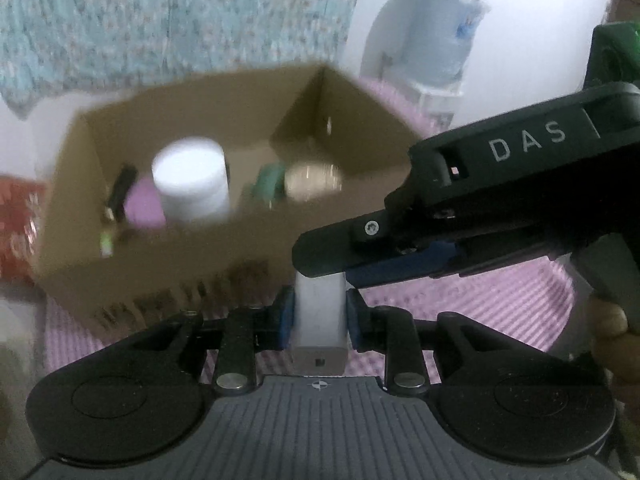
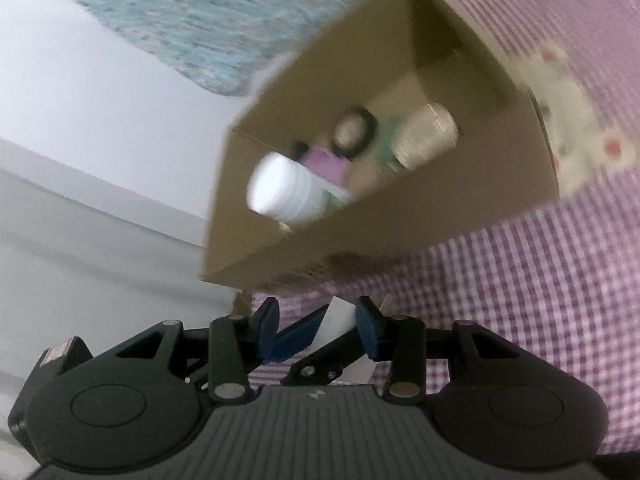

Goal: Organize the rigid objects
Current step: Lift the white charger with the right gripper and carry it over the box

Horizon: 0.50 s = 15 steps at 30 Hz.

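Cardboard makes up the single open-topped brown box that sits on a pink-and-white checked cloth, and the blurred contents can be counted roughly: one white cylindrical plastic jar, one pale round tin with a shiny lid, one green object between them, one lilac block and one black stick-shaped item at the jar's nine o'clock. Two hand-held grippers are in view. The left gripper is clenched on one white rectangular block, its blue pads pressing both long sides, and the block stands in front of the box's near wall, outside the box. The right gripper reaches in from three o'clock in the left wrist view, and its upper black finger lies over the block's far end; in its own view the right gripper has the left gripper's blue-padded finger and the white block between its jaws, but whether its pads press on them cannot be told. The box's near rim lies just beyond both sets of fingertips. Bare checked cloth lies at three o'clock of the box, a white stuffed toy crowds the box's far side in the right wrist view, and a red patterned object lies at nine o'clock of the box.
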Each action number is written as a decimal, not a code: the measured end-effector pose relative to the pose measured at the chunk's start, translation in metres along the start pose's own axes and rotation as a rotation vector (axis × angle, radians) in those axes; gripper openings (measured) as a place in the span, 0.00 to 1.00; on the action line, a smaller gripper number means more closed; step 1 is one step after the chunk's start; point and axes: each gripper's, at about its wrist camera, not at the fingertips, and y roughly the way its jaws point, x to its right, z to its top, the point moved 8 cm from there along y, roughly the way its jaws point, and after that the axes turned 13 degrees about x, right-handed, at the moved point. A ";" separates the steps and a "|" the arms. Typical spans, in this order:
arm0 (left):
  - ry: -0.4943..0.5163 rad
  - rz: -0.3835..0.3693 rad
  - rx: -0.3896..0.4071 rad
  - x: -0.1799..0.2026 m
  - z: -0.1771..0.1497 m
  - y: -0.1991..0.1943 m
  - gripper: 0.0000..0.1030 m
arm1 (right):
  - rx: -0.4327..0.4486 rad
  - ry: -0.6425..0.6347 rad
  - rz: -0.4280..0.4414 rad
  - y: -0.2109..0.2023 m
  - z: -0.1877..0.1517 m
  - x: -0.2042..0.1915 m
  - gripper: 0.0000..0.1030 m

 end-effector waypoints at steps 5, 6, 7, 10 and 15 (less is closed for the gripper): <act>0.005 0.001 0.085 0.002 0.059 -0.008 0.25 | 0.084 -0.100 0.064 -0.027 0.044 -0.039 0.44; 0.006 0.000 0.096 0.001 0.072 -0.006 0.25 | 0.099 -0.124 0.070 -0.030 0.054 -0.047 0.44; 0.004 -0.002 0.100 -0.001 0.085 -0.002 0.25 | 0.115 -0.152 0.075 -0.033 0.066 -0.055 0.44; -0.004 -0.011 0.094 -0.007 0.113 0.020 0.25 | 0.140 -0.212 0.079 -0.033 0.098 -0.067 0.44; -0.073 -0.045 -0.043 -0.029 0.131 0.078 0.25 | 0.103 -0.241 0.046 0.000 0.143 -0.060 0.45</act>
